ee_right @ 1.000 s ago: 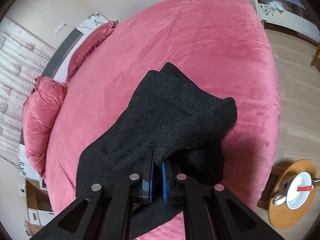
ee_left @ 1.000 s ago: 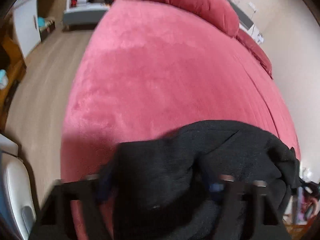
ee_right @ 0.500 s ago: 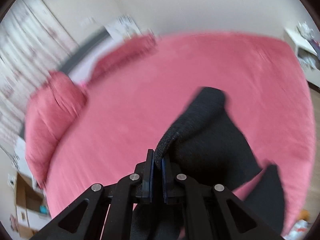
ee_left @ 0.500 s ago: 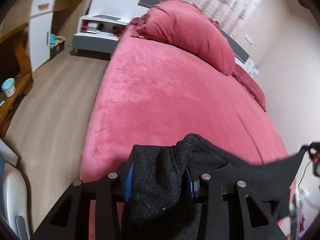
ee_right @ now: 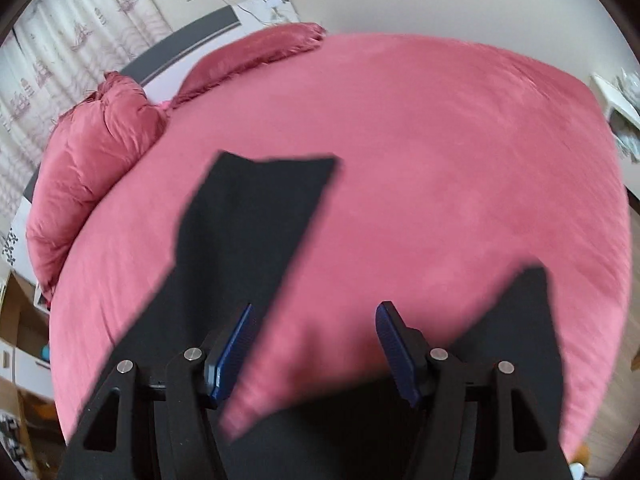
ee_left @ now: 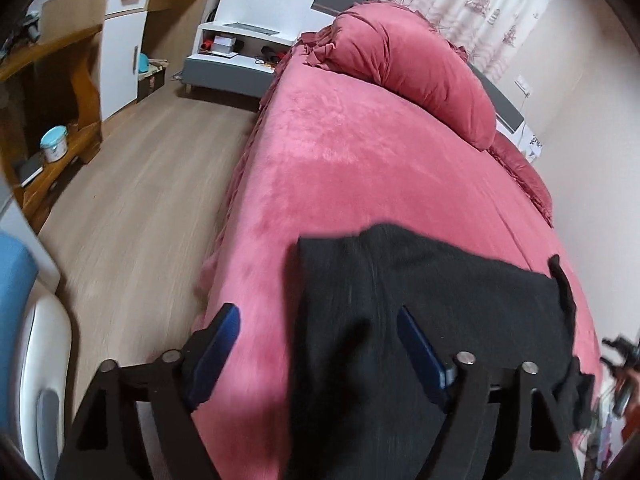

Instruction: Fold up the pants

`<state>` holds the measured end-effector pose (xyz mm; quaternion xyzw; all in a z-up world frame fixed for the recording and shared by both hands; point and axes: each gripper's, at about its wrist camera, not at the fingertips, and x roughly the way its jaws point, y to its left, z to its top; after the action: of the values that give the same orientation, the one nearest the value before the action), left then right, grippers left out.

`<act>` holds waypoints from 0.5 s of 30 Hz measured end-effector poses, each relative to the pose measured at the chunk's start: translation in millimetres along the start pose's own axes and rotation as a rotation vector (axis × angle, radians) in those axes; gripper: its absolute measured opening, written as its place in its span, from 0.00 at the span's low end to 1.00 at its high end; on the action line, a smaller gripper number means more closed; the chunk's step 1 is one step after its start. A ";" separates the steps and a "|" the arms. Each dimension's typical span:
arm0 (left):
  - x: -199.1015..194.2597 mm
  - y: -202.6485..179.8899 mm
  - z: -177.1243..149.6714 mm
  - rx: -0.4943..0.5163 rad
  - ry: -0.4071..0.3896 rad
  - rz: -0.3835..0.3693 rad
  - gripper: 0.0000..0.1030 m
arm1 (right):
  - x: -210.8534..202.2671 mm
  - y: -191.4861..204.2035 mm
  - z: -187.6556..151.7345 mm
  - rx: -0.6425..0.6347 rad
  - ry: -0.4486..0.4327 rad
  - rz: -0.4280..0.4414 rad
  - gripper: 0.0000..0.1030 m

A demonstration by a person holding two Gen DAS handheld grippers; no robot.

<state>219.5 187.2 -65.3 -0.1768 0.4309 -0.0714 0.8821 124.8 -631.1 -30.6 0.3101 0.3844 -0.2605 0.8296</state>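
Black pants (ee_left: pixel 432 312) lie spread on the pink bed (ee_left: pixel 360 160). In the right wrist view the two legs (ee_right: pixel 256 220) run apart across the cover, one to the left and one at the lower right (ee_right: pixel 516 320). My left gripper (ee_left: pixel 320 332) is open above the pants' near edge, holding nothing. My right gripper (ee_right: pixel 314 328) is open too, with bare pink cover between its blue pads (ee_right: pixel 236 340). The pants' near part passes under both grippers and is partly hidden.
A pink pillow (ee_left: pixel 412 68) and a second pillow (ee_right: pixel 92 152) lie at the head of the bed. Wooden floor (ee_left: pixel 132 184) runs along the bed's left side, with a wooden desk (ee_left: pixel 52 80) and a white nightstand (ee_left: pixel 240 52) beyond.
Both grippers have opened and let go of the pants. The cloth, lifted and bunched before, now lies spread flat on the bed with its legs apart.
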 end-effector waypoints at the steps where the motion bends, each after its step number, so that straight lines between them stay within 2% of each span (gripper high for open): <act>1: -5.2 1.3 -8.3 0.003 0.010 -0.006 0.86 | -11.1 -23.1 -12.2 0.023 0.005 -0.013 0.62; 6: -23.3 4.7 -72.9 -0.010 0.133 -0.078 0.89 | -56.1 -109.3 -60.5 0.096 0.017 -0.122 0.62; 9: -26.6 6.6 -107.5 -0.074 0.193 -0.114 0.90 | -73.0 -155.2 -84.0 0.183 0.026 -0.165 0.62; 11: -39.9 -0.4 -118.4 -0.048 0.147 -0.110 0.92 | -76.5 -179.0 -98.3 0.257 0.041 -0.141 0.62; 13: -49.5 -6.6 -120.7 -0.031 0.139 -0.117 0.92 | -73.0 -191.0 -107.8 0.305 0.054 -0.100 0.62; 15: -54.0 -6.9 -119.4 -0.057 0.140 -0.129 0.91 | -67.7 -200.2 -116.7 0.351 0.056 -0.030 0.62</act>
<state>92.6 165.9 -90.7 -0.2236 0.4812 -0.1278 0.8379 -103.6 -669.1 -99.1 0.4514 0.3605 -0.3271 0.7479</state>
